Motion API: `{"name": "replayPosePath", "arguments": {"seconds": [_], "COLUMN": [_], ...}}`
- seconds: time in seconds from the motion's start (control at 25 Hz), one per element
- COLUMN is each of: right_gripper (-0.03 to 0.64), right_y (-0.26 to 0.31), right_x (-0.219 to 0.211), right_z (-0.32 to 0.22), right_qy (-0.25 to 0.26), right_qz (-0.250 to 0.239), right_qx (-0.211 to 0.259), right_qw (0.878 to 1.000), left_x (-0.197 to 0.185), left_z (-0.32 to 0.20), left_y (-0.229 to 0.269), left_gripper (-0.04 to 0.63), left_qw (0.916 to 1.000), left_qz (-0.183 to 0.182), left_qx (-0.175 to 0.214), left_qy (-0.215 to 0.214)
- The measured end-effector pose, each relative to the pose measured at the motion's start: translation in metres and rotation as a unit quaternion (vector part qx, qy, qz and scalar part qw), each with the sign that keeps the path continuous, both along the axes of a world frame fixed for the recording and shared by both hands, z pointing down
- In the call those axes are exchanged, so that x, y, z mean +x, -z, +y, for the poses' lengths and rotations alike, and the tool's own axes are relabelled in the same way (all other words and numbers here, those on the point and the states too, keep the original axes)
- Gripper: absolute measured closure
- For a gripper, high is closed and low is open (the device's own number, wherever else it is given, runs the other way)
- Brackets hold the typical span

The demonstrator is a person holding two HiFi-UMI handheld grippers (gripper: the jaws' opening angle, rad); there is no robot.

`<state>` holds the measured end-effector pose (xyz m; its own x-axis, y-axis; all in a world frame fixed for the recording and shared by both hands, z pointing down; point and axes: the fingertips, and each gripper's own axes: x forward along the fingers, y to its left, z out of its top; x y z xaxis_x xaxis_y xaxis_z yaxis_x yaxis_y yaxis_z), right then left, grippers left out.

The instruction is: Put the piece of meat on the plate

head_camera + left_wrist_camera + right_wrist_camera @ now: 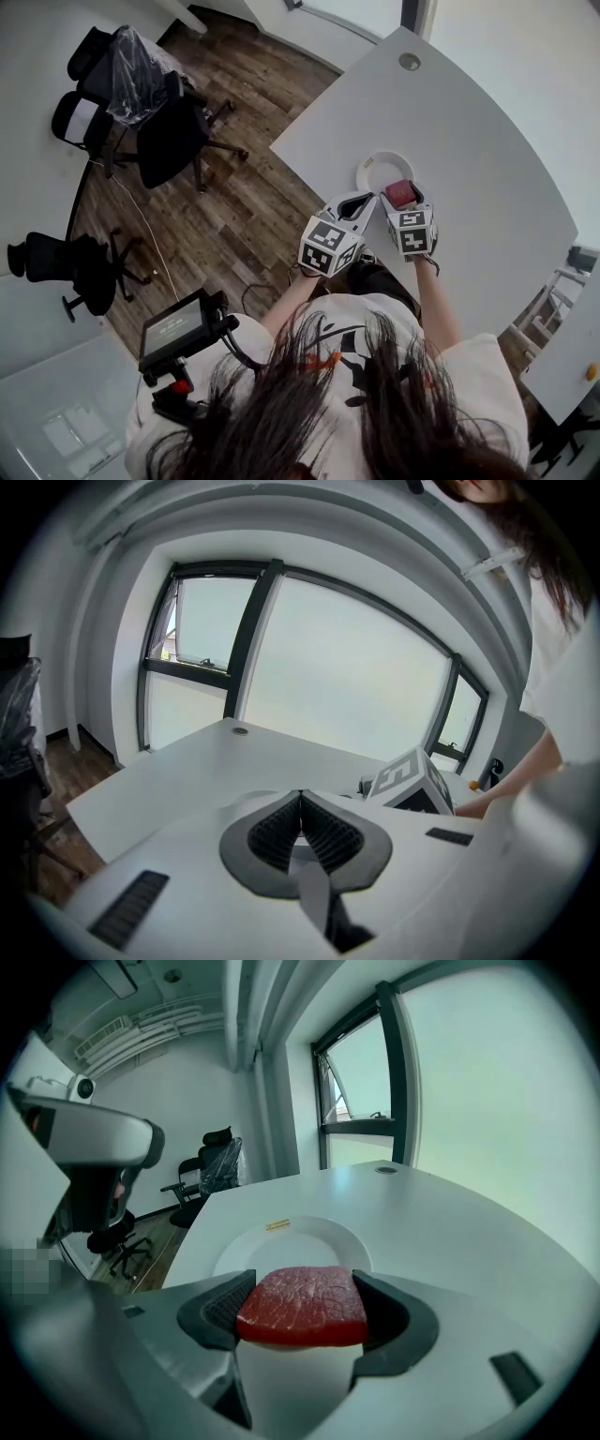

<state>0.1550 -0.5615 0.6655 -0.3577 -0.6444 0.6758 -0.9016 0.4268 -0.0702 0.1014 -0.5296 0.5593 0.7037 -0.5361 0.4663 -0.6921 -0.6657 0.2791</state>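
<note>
**Meat clamped in my right jaws, at the near edge of the plate**

Red and slab-shaped, the piece of meat (pixel 302 1305) fills the gap of my right gripper (pixel 300 1290). The two dark ribbed pads press on its left and right sides, so the jaws stand fairly wide, held apart by the meat. Its flat marbled top faces up.

Just beyond and below it lies the round white plate (pixel 286 1239), with a small yellow mark near its far rim. From the head view, the meat sits over the plate's near rim. Whether it touches the plate I cannot tell.

The plate rests on the white table (pixel 478 141), close to the corner nearest the wooden floor (pixel 253 216).

My left gripper (pixel 300 801) is closed. Its ribbed pads meet at the tips with nothing between them. It hangs just beside the right one, on the floor side of the plate. The right gripper's marker cube (pixel 412 782) shows close by in the left gripper view.

Black office chairs (pixel 159 127) stand well apart on the floor.
</note>
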Motion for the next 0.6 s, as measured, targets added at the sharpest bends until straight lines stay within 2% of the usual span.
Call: {"name": "replayPosePath", "arguments": {"seconds": [0.4, 0.6], "right_gripper": [0.285, 0.285], "right_y": [-0.0078, -0.0074], "right_x": [-0.0025, -0.0005], "right_z": [-0.0041, -0.0066], "right_qy": [0.027, 0.018], "right_qz": [0.03, 0.022], "right_qx": [0.013, 0.01], "right_qw": [0.999, 1.0], "left_x": [-0.0061, -0.0075], "left_z": [0.0003, -0.0001], "left_y": [-0.003, 0.0004], "left_gripper": [0.591, 0.591], "left_qw": [1.0, 1.0], "left_qz": [-0.004, -0.005], "left_qx": [0.001, 0.005], "left_qy": [0.003, 0.007]}}
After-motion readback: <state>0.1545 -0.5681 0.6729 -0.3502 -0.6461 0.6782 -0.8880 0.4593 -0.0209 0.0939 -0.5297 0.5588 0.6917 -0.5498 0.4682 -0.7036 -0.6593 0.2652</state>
